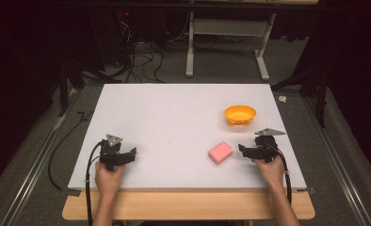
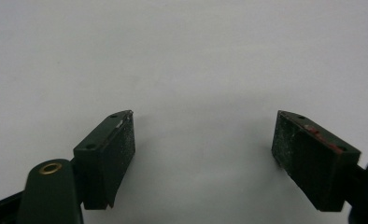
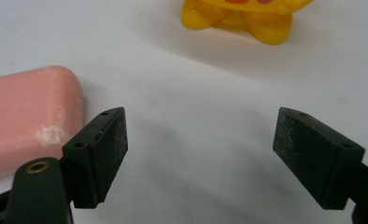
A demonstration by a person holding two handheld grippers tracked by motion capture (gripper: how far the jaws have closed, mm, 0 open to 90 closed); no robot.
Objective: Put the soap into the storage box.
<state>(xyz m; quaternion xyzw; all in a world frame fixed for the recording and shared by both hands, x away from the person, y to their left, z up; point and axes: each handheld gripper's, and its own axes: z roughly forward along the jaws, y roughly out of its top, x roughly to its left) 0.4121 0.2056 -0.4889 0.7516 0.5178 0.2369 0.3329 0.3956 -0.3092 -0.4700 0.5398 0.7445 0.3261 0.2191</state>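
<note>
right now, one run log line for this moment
left gripper: open, over bare table | right gripper: open, nothing between jaws | pink block: beside right gripper | yellow bowl: beyond block

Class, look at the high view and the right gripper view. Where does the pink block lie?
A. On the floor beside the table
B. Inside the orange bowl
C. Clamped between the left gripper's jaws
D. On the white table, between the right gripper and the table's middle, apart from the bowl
D: the pink block lies flat on the table, beside the open right gripper and nearer than the orange bowl.
</note>
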